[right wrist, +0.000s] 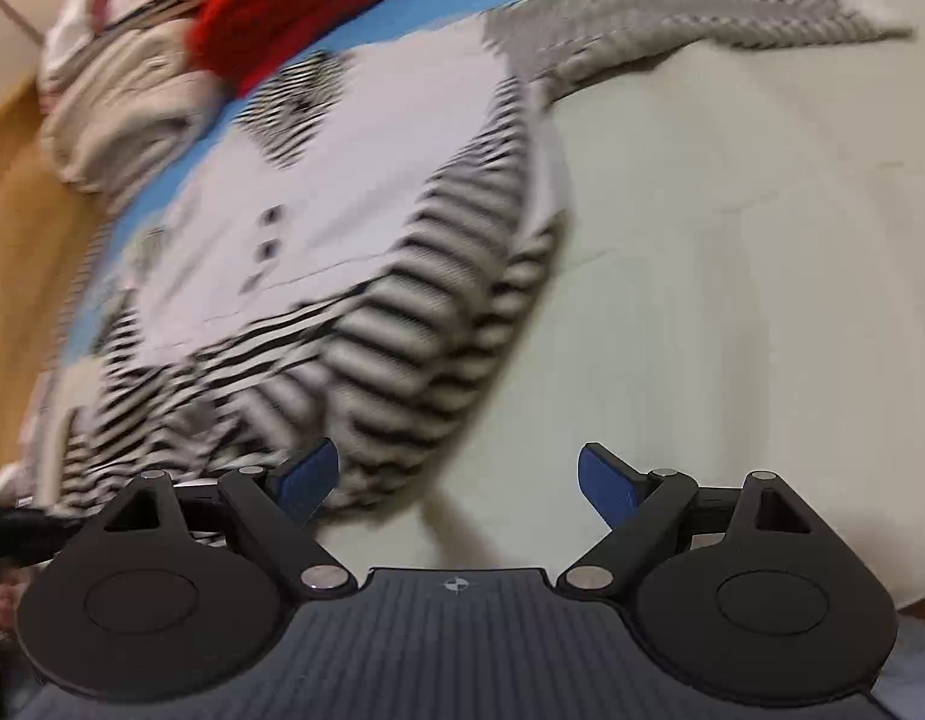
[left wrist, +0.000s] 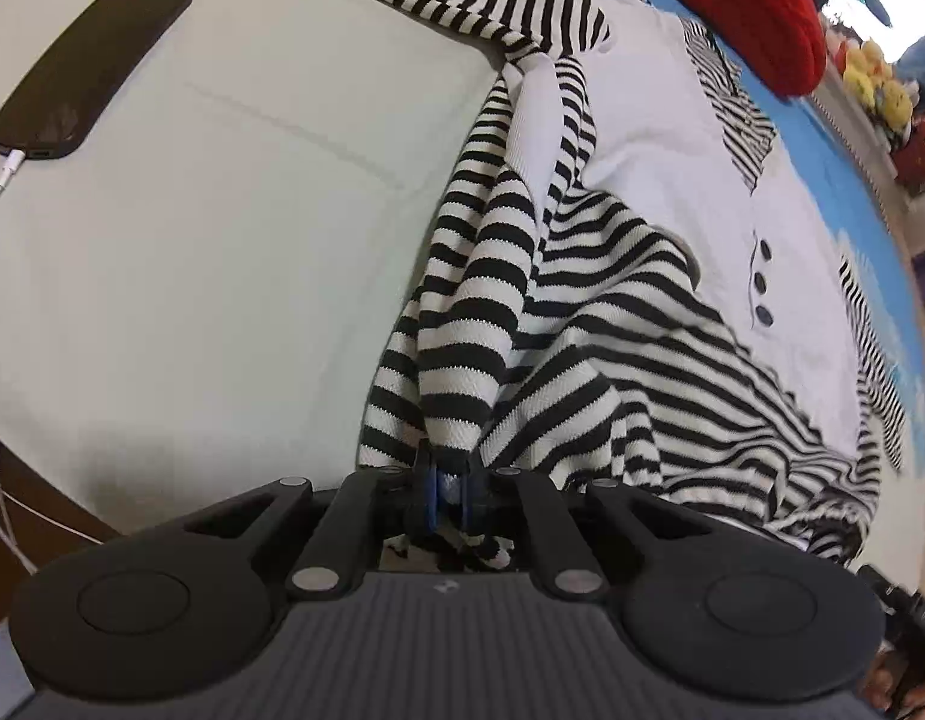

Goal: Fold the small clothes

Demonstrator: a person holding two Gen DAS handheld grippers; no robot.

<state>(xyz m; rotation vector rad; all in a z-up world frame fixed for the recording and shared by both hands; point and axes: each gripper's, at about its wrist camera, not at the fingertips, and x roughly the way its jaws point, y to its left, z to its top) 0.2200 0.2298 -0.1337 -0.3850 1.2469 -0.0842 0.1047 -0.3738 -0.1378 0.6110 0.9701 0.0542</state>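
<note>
Pinching a bunched fold of the striped garment [left wrist: 582, 300] between its blue pads, the left gripper [left wrist: 447, 489] is clamped tight on the cloth, which rises from the jaws in a gathered ridge. The right gripper [right wrist: 456, 480] stands with jaws wide apart and nothing between them, over the garment's blurred lower edge. Beyond, the garment lies spread on the pale bedsheet [left wrist: 222, 210], white front panel and three dark buttons [left wrist: 761, 283] facing up. Farther off lie a black phone [left wrist: 90, 69] and a red knit item [left wrist: 756, 6].
</note>
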